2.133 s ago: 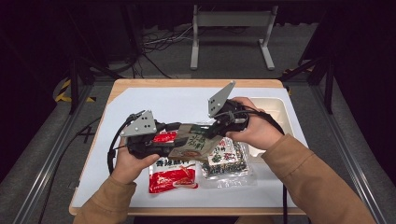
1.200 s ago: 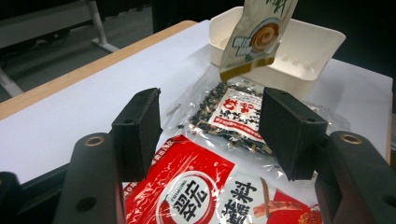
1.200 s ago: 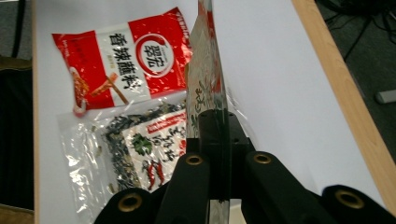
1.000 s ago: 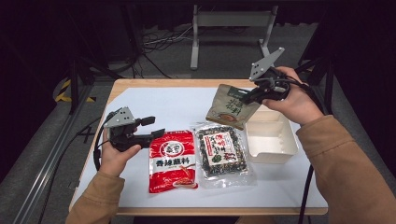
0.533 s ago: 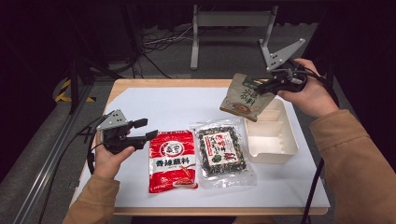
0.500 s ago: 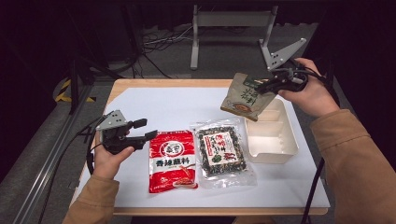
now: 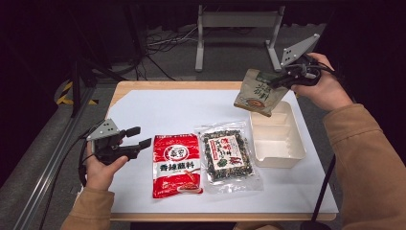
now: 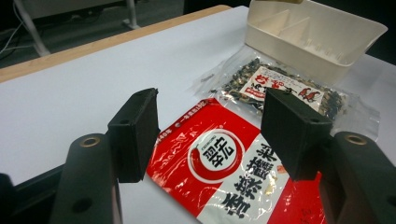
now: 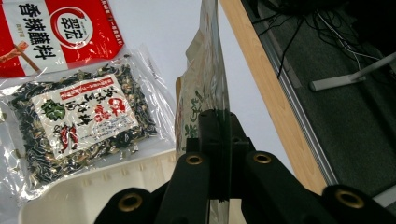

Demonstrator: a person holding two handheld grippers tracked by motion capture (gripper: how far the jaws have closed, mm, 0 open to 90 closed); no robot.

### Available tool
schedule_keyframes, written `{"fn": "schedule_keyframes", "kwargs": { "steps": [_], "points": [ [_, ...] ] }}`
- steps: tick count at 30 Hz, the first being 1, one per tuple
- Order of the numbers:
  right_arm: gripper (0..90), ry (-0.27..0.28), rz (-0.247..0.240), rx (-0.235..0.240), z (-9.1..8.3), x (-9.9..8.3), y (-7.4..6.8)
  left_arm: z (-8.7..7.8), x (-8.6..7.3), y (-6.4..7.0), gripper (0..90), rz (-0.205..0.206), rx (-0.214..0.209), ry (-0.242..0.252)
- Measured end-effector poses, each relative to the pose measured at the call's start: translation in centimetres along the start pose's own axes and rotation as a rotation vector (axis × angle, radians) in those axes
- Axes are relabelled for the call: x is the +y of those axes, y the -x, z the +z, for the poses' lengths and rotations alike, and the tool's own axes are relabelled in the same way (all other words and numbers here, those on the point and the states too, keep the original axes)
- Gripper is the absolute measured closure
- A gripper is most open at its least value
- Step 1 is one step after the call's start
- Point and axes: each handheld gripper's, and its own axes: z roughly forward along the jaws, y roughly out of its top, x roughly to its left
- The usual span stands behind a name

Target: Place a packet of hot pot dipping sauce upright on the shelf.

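Note:
My right gripper (image 7: 282, 80) is shut on the top edge of a tan and green pouch (image 7: 256, 92), which hangs in the air above the far end of the white divided tray (image 7: 292, 153). In the right gripper view the pouch (image 9: 205, 88) stands edge-on between the shut jaws of that gripper (image 9: 217, 126). A red and white packet (image 7: 175, 164) and a clear packet of dark mix (image 7: 228, 153) lie flat side by side mid-table. Over the table's left side, left of the red packet (image 8: 229, 163), my left gripper (image 7: 136, 137) is held open and holds nothing.
The white sheet (image 7: 182, 110) covers most of the wooden table (image 7: 163, 85). The tray (image 8: 322, 32) has several compartments. Beyond the table's far edge are cables and a metal stand (image 7: 234, 28) on the floor.
My right gripper lifted the tan pouch from the table's middle, carried it right and up over the tray. My left gripper let go of it and drew back to the left, now open.

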Motion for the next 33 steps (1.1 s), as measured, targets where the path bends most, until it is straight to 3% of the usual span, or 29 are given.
{"fn": "schedule_keyframes", "kwargs": {
  "steps": [10,18,23,33],
  "points": [
    [89.8,-0.003,-0.032,-0.021,0.3,-0.6,1.5,-1.3,-0.8,-0.2,37.2,-0.022,0.032,0.004],
    [89.8,-0.03,-0.051,-0.027,0.6,-1.3,2.1,-1.4,-0.9,-0.2,37.3,-0.029,0.031,0.004],
    [89.8,-0.046,-0.038,-0.033,0.7,-1.8,2.4,-1.5,-0.8,-0.2,37.4,-0.022,0.029,0.004],
    [89.7,-0.096,-0.064,-0.069,1.2,-3.0,3.1,-1.2,-0.8,-0.2,37.6,-0.017,0.021,-0.003]
  ]
}}
